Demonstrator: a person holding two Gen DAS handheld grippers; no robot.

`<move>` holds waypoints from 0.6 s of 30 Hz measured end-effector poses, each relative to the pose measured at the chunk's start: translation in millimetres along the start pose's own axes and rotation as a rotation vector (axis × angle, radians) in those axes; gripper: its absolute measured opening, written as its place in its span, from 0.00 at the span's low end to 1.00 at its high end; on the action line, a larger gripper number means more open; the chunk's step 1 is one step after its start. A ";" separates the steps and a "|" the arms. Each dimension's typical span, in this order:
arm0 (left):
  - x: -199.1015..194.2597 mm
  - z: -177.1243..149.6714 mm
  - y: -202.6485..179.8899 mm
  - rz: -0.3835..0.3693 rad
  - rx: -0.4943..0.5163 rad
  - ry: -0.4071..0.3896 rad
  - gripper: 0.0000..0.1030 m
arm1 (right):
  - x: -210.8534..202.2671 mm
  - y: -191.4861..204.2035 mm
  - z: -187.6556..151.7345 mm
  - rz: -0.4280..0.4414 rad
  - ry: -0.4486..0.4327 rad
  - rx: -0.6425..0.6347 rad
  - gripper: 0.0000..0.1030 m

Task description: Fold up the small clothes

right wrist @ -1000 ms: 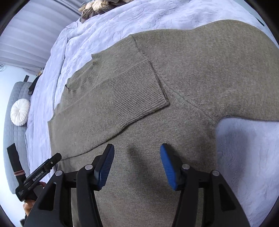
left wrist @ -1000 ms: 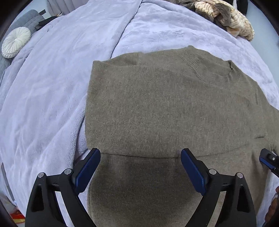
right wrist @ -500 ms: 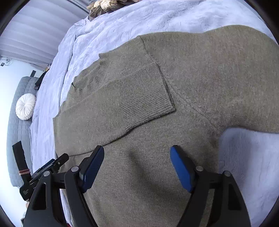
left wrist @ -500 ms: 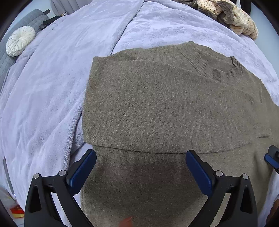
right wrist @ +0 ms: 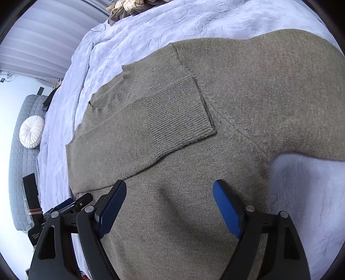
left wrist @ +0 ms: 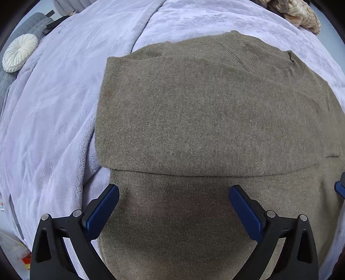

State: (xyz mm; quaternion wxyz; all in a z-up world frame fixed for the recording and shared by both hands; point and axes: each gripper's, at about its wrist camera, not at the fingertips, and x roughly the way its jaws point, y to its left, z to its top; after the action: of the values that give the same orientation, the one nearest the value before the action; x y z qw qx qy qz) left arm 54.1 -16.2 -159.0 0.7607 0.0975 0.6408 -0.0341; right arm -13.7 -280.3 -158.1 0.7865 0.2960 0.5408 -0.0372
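Observation:
An olive-brown knit sweater lies flat on a lavender blanket. Its left sleeve is folded across the chest, with the ribbed cuff lying near the right shoulder. The neckline is at the far right in the left wrist view. My left gripper is open and empty, hovering over the sweater's lower body. My right gripper is open and empty above the sweater, near the right armpit. The right sleeve spreads out to the right.
A round white cushion lies on a grey quilted sofa beyond the bed's left edge. A pile of beige and brown clothes sits at the far end. The left gripper's body shows at the lower left of the right wrist view.
Both grippers have drawn back toward the sweater's lower part, and both have opened wider. The sweater has not moved.

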 end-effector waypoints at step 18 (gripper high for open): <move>-35.2 -10.9 -73.4 -0.122 0.146 -0.023 1.00 | -41.9 -20.0 -15.5 -0.068 -0.077 0.043 0.82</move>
State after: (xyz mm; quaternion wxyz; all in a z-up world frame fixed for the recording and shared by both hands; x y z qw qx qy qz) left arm 24.4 -88.5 -133.9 0.7553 0.1133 0.6327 -0.1280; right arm -51.4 -299.8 -133.8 0.7984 0.2928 0.5189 -0.0870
